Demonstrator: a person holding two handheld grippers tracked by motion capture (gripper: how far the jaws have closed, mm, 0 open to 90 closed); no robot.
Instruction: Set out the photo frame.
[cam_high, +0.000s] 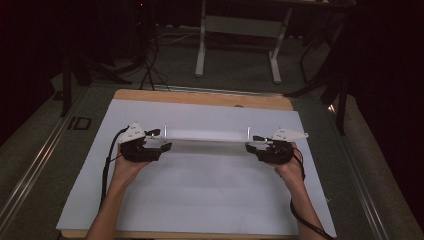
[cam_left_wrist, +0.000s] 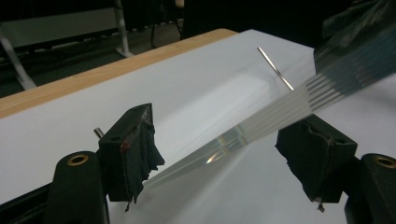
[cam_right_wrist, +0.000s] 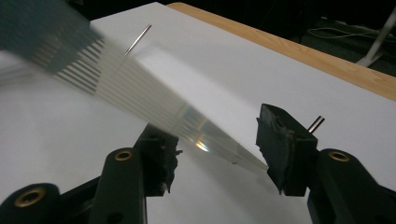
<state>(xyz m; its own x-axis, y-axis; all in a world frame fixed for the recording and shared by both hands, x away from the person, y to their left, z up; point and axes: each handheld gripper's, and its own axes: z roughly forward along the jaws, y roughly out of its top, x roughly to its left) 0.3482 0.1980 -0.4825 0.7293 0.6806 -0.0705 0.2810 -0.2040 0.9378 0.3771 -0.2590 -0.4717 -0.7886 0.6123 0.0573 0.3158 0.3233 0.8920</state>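
While the high view shows the clear acrylic strip (cam_high: 206, 135) spanning both grippers above the white sheet (cam_high: 200, 200), the left gripper (cam_left_wrist: 219, 151) view shows wide jaws clear of it. The right gripper (cam_right_wrist: 217, 151) view shows its end between jaws set wide, one pad (cam_right_wrist: 275, 144) touching its corner; a steel pin (cam_right_wrist: 137, 39) stands beyond.

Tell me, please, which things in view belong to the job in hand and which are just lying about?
In the job:
- clear acrylic bar, lying between both grippers
- two thin metal pins standing at its ends
- left gripper, jaws open around one end
- right gripper, jaws open around the other end

Lying about:
- white sheet underneath
- wooden tabletop
- white desk frame behind
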